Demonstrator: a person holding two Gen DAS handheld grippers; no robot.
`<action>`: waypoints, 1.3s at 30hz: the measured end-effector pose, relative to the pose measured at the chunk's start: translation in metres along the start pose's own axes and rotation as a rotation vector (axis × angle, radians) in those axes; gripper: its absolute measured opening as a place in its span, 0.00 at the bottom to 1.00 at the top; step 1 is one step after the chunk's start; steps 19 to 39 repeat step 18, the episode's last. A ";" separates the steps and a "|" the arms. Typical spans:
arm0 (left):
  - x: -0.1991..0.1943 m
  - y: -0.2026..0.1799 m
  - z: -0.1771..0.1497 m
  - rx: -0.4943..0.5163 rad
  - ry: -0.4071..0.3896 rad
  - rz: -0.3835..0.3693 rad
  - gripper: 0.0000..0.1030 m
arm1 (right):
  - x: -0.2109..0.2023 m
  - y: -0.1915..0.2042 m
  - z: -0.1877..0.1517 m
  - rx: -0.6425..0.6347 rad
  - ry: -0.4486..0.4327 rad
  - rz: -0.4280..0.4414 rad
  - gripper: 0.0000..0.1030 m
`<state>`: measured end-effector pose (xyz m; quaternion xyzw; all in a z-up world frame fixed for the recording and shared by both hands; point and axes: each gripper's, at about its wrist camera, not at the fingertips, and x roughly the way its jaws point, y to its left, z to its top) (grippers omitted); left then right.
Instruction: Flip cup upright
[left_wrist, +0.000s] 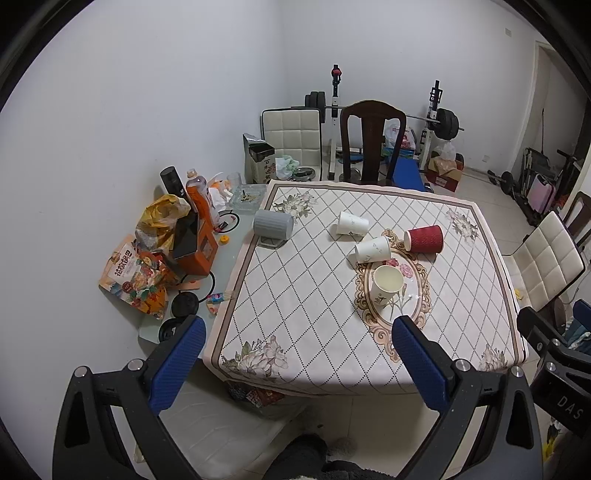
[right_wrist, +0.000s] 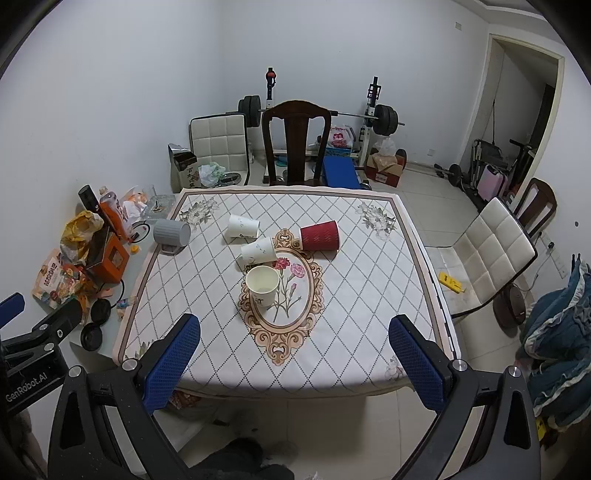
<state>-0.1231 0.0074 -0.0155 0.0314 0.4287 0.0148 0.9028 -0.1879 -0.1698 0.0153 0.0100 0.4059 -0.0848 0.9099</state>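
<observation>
Several cups are on the patterned table (left_wrist: 295, 295). A red ribbed cup (left_wrist: 424, 239) (right_wrist: 320, 235) lies on its side. Two white paper cups (left_wrist: 352, 223) (left_wrist: 372, 250) lie on their sides; they also show in the right wrist view (right_wrist: 242, 226) (right_wrist: 258, 251). A cream cup (left_wrist: 386, 284) (right_wrist: 262, 284) stands upright with its mouth up. A grey ribbed mug (left_wrist: 272, 224) (right_wrist: 171, 232) lies on its side at the table's left edge. My left gripper (left_wrist: 299, 332) is open and empty, held back above the table's near edge. My right gripper (right_wrist: 294, 330) is open and empty there too.
Snack bags, an orange box (left_wrist: 201, 251) and bottles crowd a side surface left of the table. A dark wooden chair (left_wrist: 373, 140) stands behind the table, a white padded chair (right_wrist: 487, 254) at its right. Weight equipment lines the back wall. Blue clothing (right_wrist: 557, 332) lies far right.
</observation>
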 end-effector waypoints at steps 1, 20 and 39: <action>0.000 0.000 0.000 0.001 0.000 0.001 1.00 | 0.000 0.000 -0.001 0.002 0.000 -0.001 1.00; 0.000 -0.002 0.000 -0.001 0.002 0.001 1.00 | 0.001 -0.002 -0.002 0.002 0.006 -0.002 1.00; 0.000 -0.002 0.000 -0.001 0.002 0.001 1.00 | 0.001 -0.002 -0.002 0.002 0.006 -0.002 1.00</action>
